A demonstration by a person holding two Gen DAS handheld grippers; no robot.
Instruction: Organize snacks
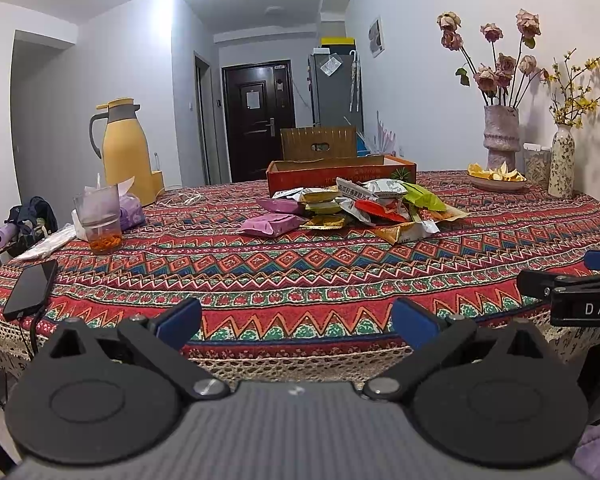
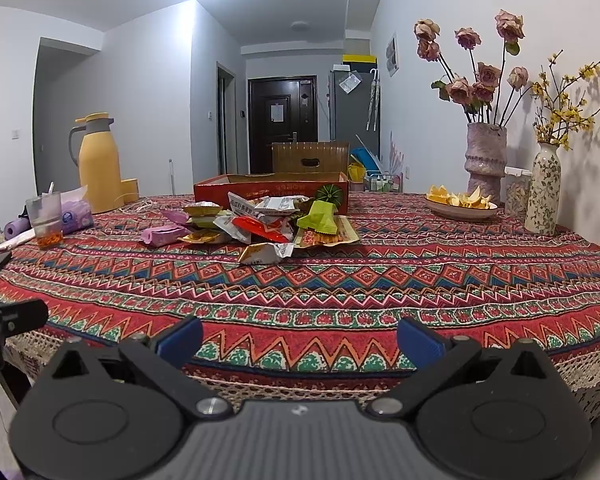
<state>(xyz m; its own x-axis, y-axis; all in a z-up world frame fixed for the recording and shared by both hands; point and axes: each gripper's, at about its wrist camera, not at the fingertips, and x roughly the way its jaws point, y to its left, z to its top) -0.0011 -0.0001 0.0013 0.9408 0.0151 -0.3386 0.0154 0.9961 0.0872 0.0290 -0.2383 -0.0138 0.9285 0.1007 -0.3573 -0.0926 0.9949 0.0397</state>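
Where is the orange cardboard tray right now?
In both wrist views the orange cardboard tray sits mid-table directly behind the snack pile, in front of the wooden chair back.

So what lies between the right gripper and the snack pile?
Nothing: in the right wrist view only bare patterned tablecloth stretches from the open right gripper to the snack pile.

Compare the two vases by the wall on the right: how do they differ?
The lumpy pinkish vase is wide, rough and stepped in outline; the white floral vase is slim, smooth and printed with leaves. The pinkish vase holds faded pink roses; the white one holds thin twigs with small yellow blossoms. The white vase stands farther right and nearer the camera. Both stand upright on the patterned tablecloth.
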